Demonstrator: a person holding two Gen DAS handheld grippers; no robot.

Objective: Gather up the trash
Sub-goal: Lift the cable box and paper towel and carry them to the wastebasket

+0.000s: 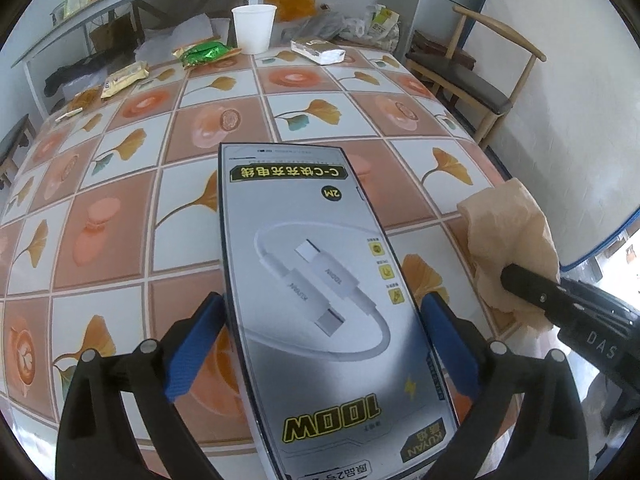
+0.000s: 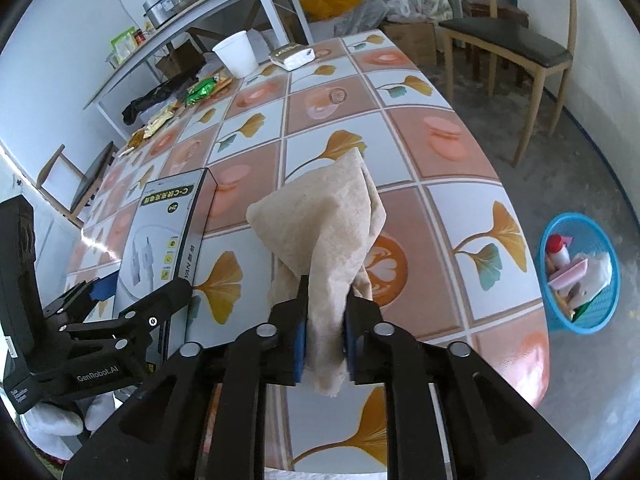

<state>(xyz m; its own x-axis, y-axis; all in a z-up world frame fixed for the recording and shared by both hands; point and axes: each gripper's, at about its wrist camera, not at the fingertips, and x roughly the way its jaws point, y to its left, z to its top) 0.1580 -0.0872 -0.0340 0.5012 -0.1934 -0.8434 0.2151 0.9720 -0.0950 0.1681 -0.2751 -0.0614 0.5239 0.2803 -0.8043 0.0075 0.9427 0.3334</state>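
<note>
My left gripper (image 1: 320,332) is shut on a flat grey cable box (image 1: 316,280) marked 100W and holds it above the table (image 1: 120,200). The box also shows in the right wrist view (image 2: 160,236). My right gripper (image 2: 324,340) is shut on a crumpled brown paper napkin (image 2: 328,224), lifted above the table's near right part. The napkin shows in the left wrist view (image 1: 512,248) at the right. A blue trash basket (image 2: 560,316) with several items inside stands on the floor, right of the table.
At the table's far end lie a white paper cup (image 1: 254,28), a green wrapper (image 1: 204,54), a silver packet (image 1: 318,50) and yellow wrappers (image 1: 124,78). A wooden chair (image 2: 516,52) stands at the far right. A shelf table (image 2: 192,24) stands behind.
</note>
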